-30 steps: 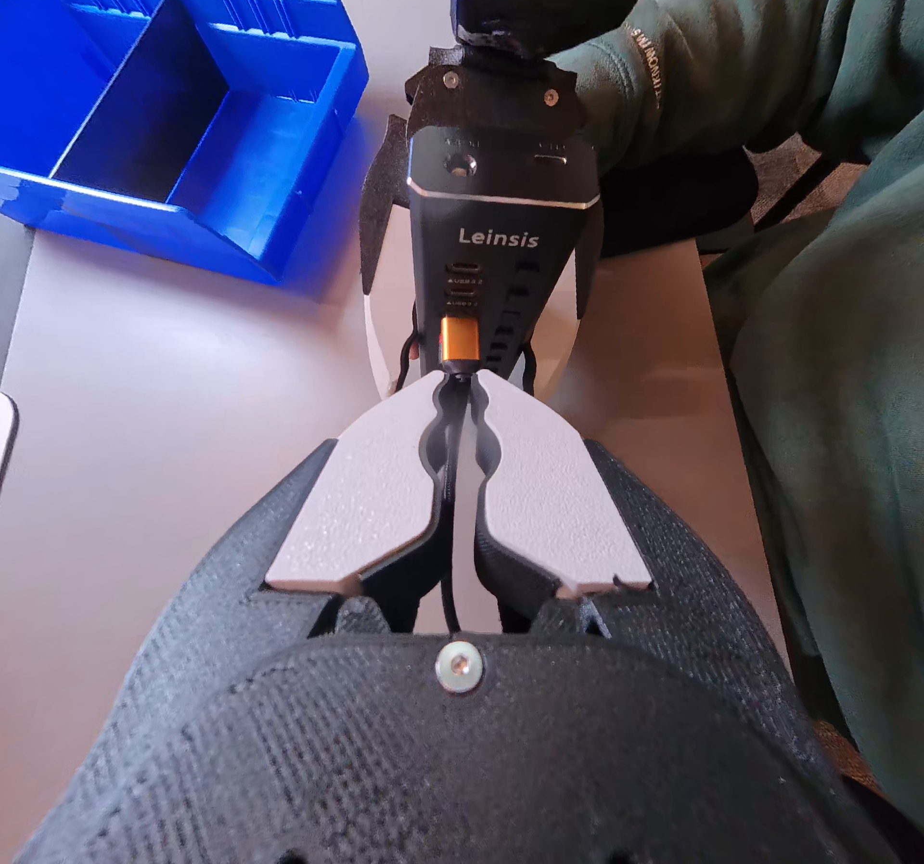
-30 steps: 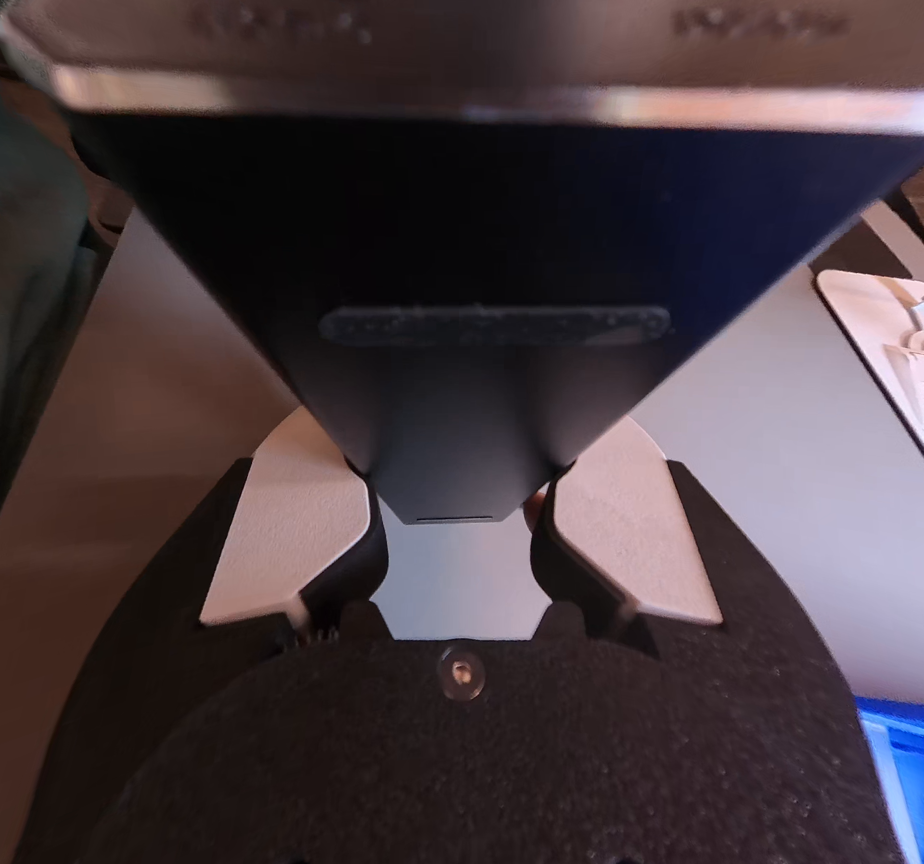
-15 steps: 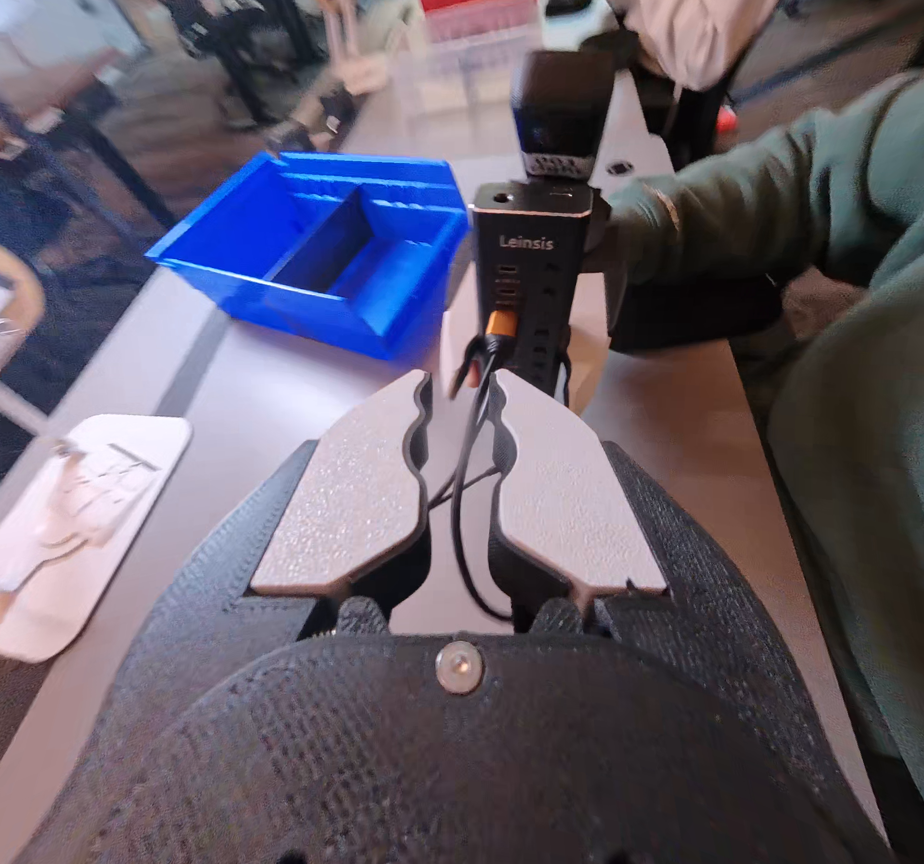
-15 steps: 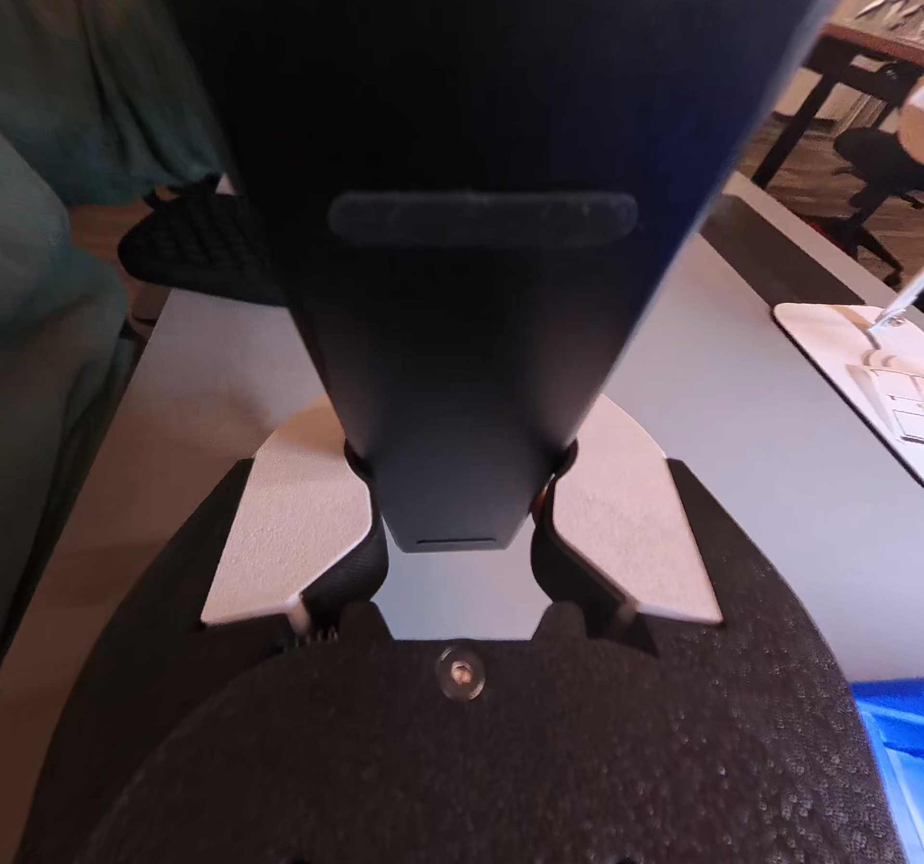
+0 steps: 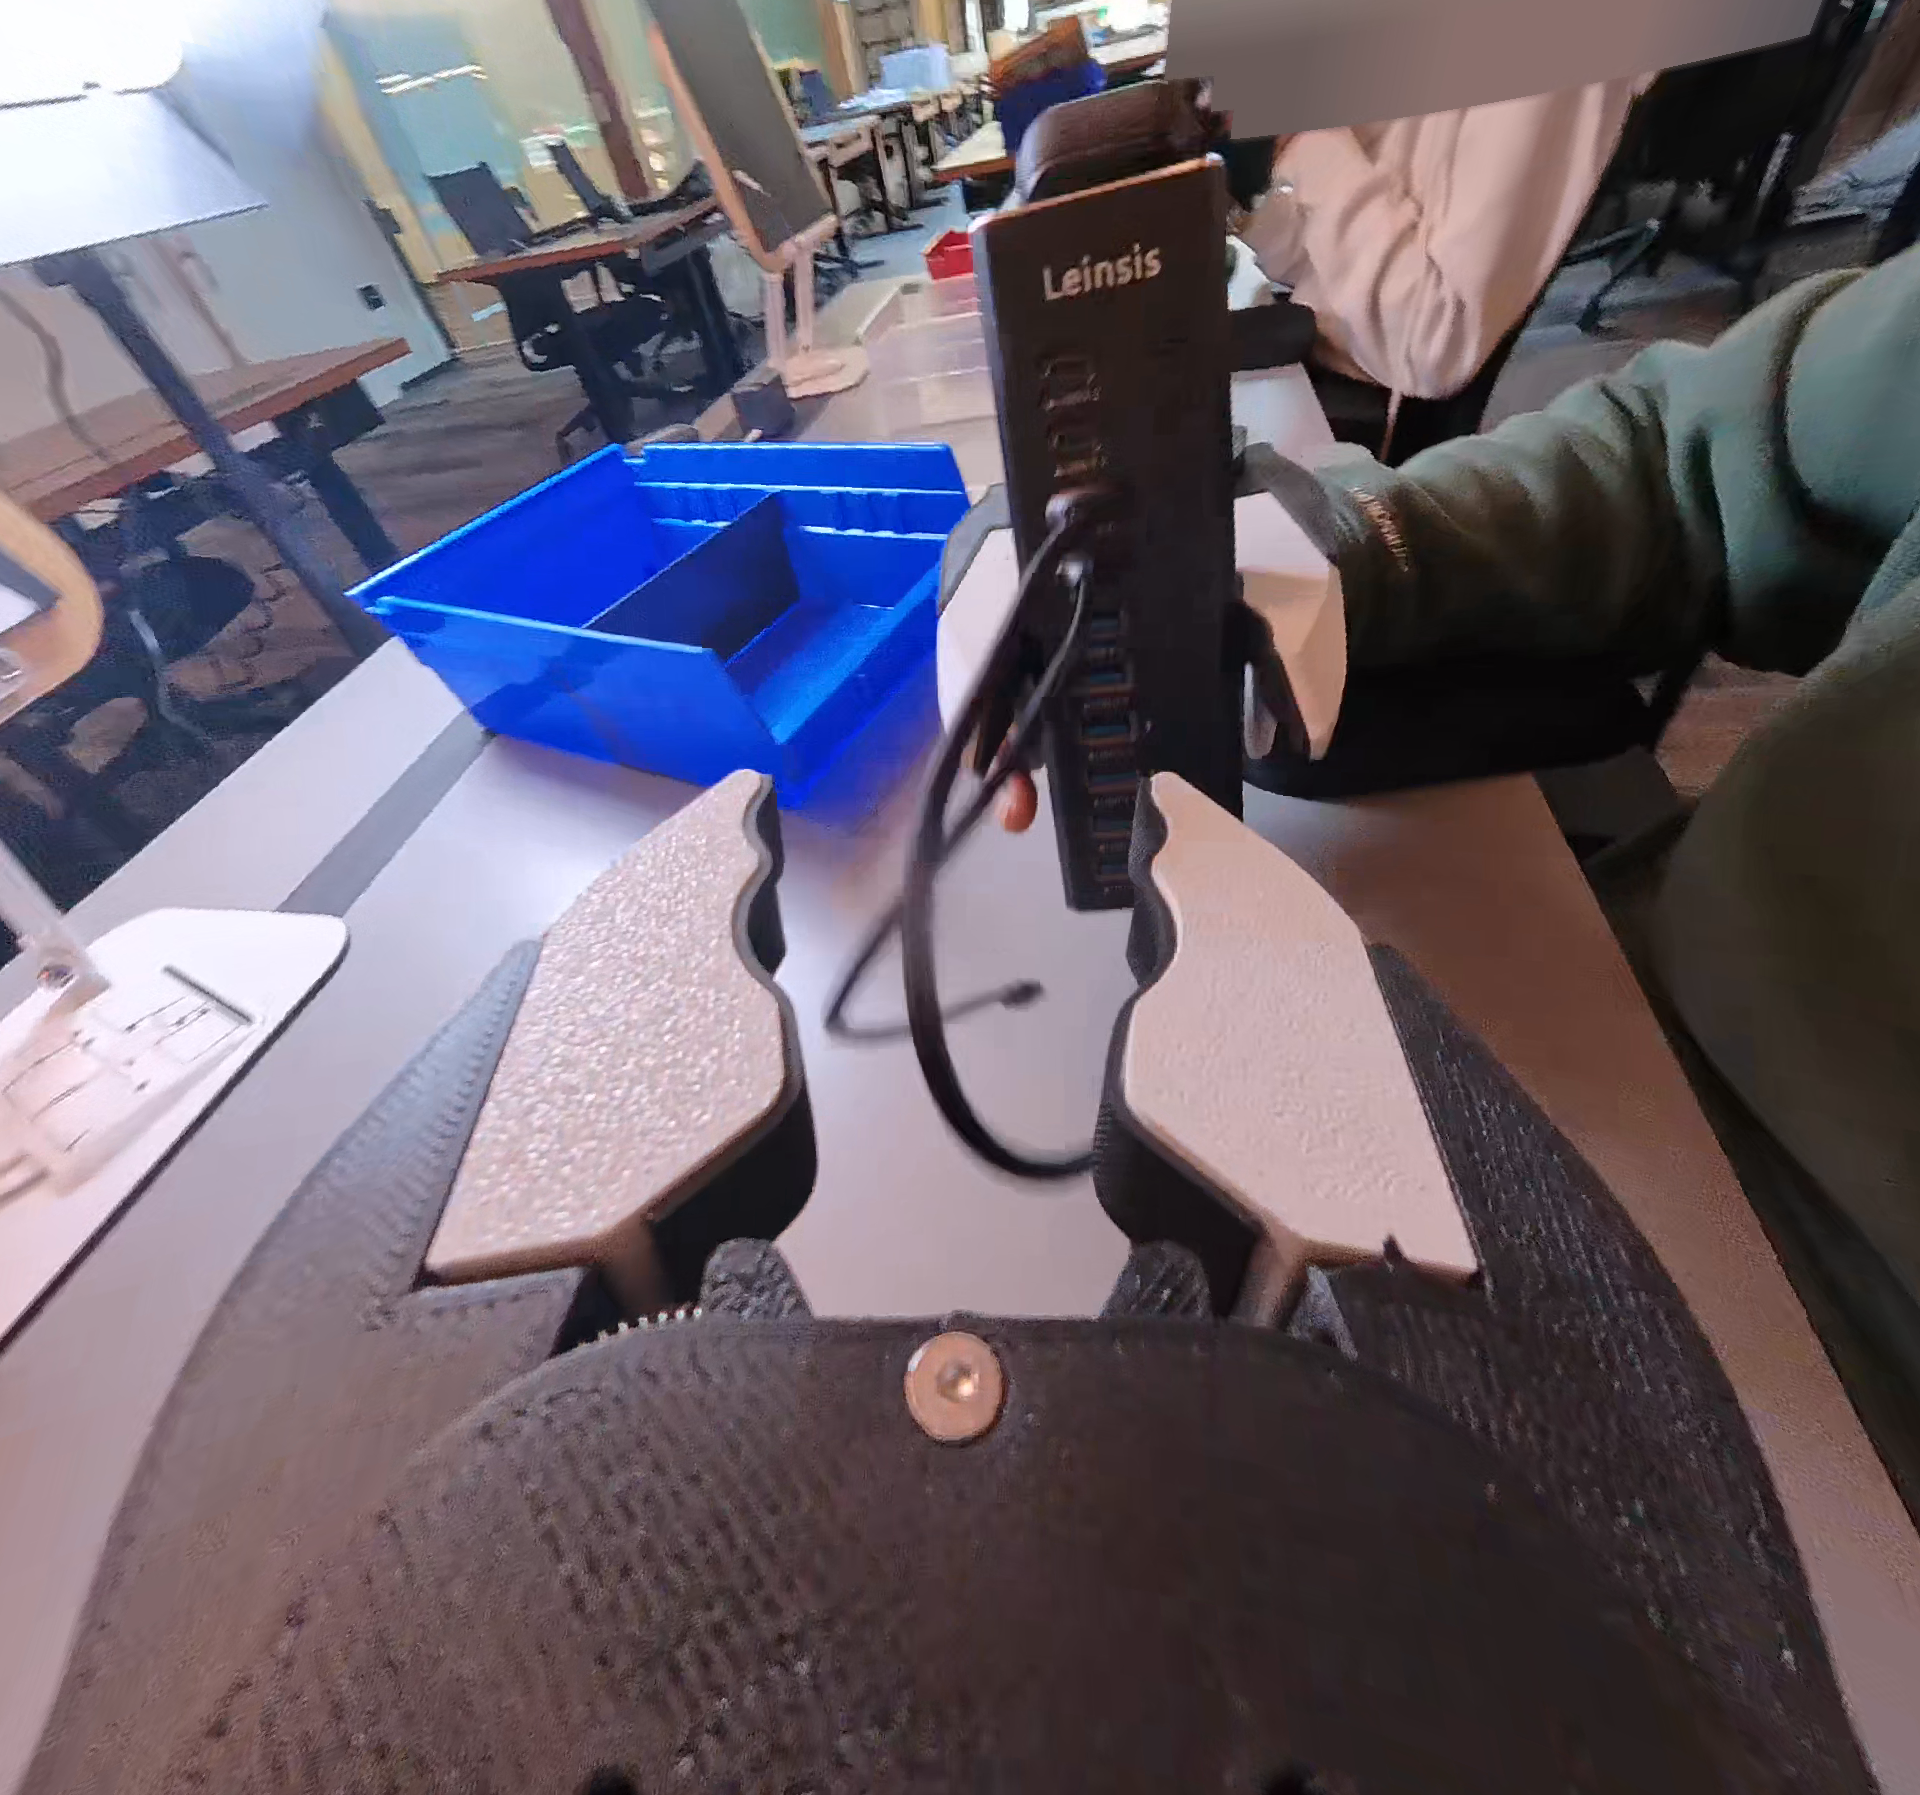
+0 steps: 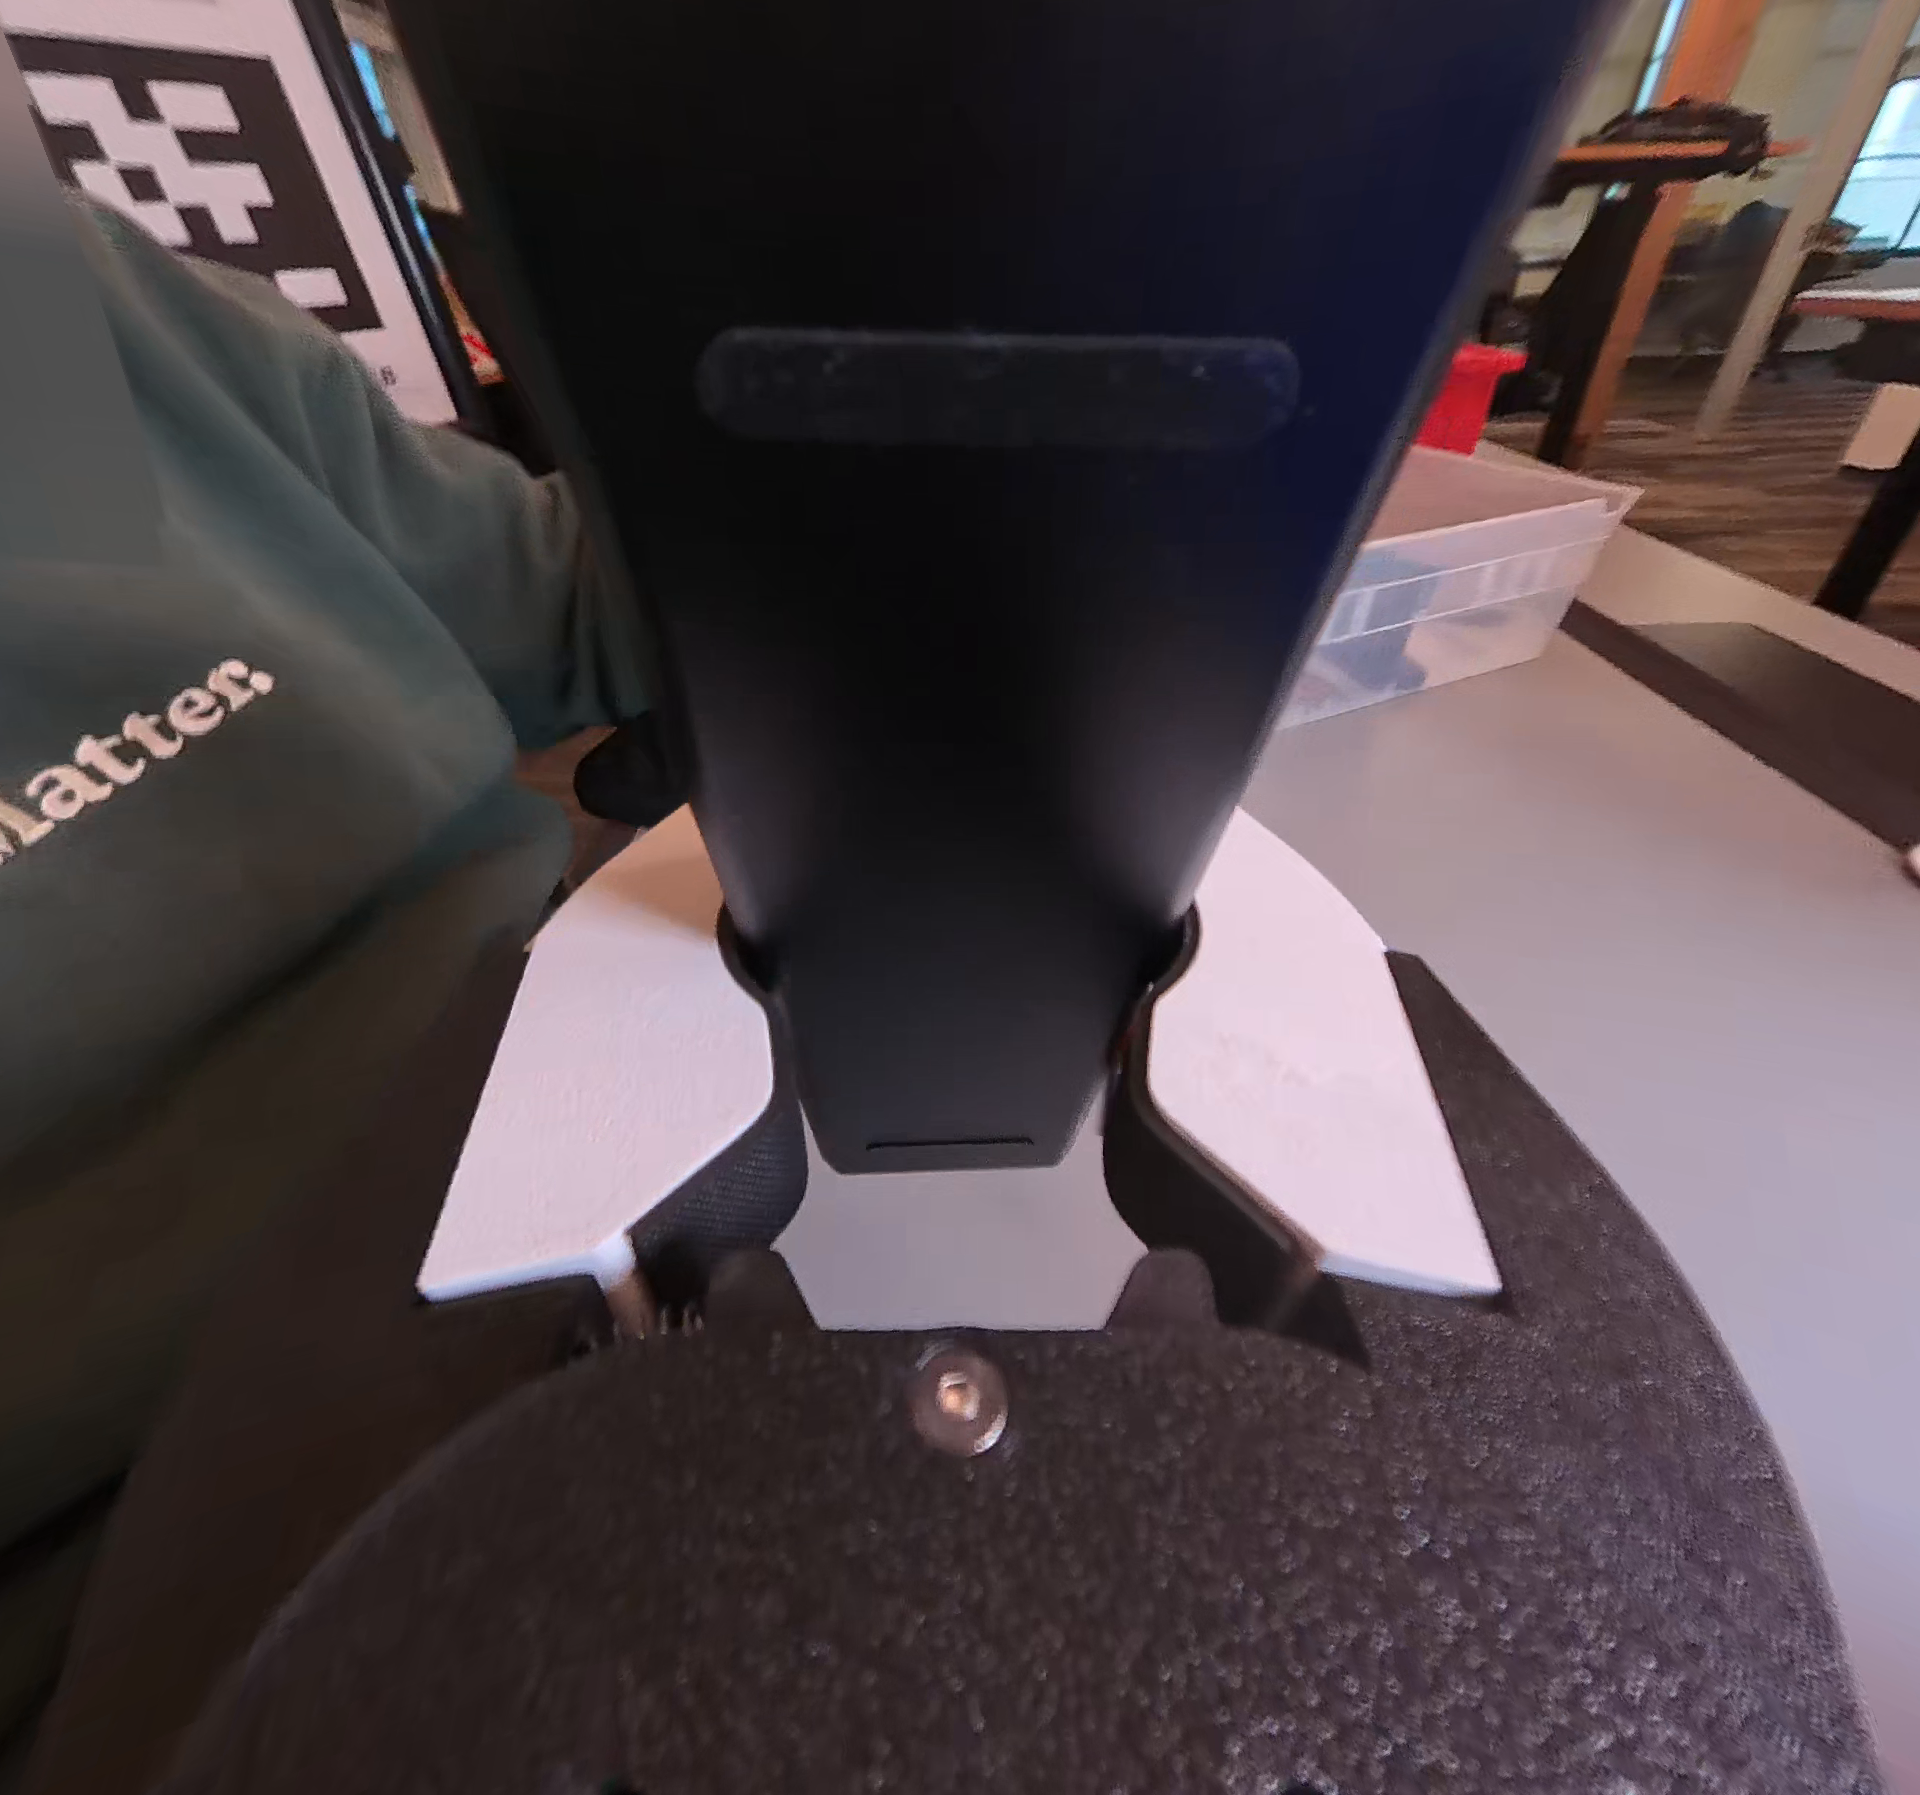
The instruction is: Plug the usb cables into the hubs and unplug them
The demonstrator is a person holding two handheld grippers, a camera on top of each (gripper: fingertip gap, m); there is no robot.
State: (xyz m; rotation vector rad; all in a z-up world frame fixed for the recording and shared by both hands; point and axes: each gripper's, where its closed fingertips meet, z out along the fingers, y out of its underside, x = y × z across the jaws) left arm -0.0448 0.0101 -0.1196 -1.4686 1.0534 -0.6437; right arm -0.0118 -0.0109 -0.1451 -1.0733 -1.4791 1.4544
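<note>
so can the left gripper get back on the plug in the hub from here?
Probably yes. The left gripper is open and empty, and the plug faces it on the upright hub. Only the hanging black cable lies between.

Black hub [image 5: 1127,540] and black cable [image 5: 935,914]; blue bin [image 5: 665,633]; grey table [image 5: 1455,914]; green sleeve [image 5: 1621,509]; black-and-white checkered sign [image 6: 177,145].

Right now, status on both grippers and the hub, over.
Left gripper open, empty. Right gripper shut on hub, held upright. Black cable plugged in, hanging slack. Blue bin clear behind.
</note>
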